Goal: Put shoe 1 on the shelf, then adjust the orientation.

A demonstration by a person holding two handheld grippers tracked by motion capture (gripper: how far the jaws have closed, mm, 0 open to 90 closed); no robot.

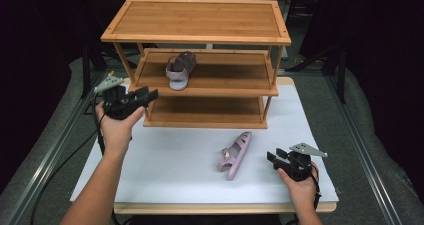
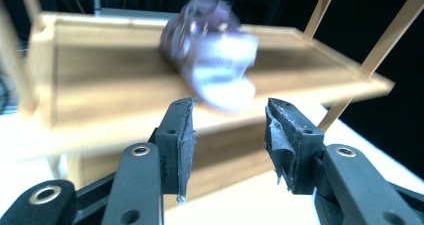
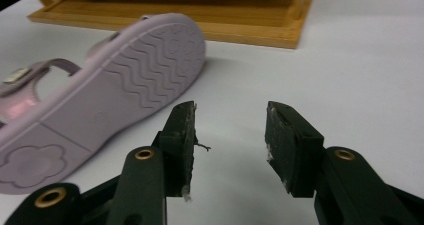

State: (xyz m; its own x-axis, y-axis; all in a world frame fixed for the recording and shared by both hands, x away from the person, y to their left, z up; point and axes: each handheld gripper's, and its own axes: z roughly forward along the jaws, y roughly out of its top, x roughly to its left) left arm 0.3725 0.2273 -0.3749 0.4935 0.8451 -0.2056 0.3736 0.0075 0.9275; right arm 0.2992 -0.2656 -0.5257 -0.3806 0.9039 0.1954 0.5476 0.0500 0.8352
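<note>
A pink sandal (image 1: 234, 155) lies on its side on the white table top (image 1: 175, 160), its ribbed sole (image 3: 100, 95) turned toward my right gripper (image 1: 274, 160). That gripper (image 3: 230, 130) is open, empty, just right of the sandal. A second, darker purple sandal (image 1: 179, 69) rests on the middle shelf of the wooden rack (image 1: 200, 22), its toe over the front edge. My left gripper (image 1: 145, 96) is open and empty at the rack's left front, aimed at that blurred sandal (image 2: 212, 55); the gripper (image 2: 230, 135) stands short of it.
The three-tier bamboo rack stands at the back of the table; its top and bottom shelves (image 1: 205, 110) are bare. Thin uprights (image 2: 395, 30) flank the shelf on the right. Black cables trail off the table's left side (image 1: 65, 160).
</note>
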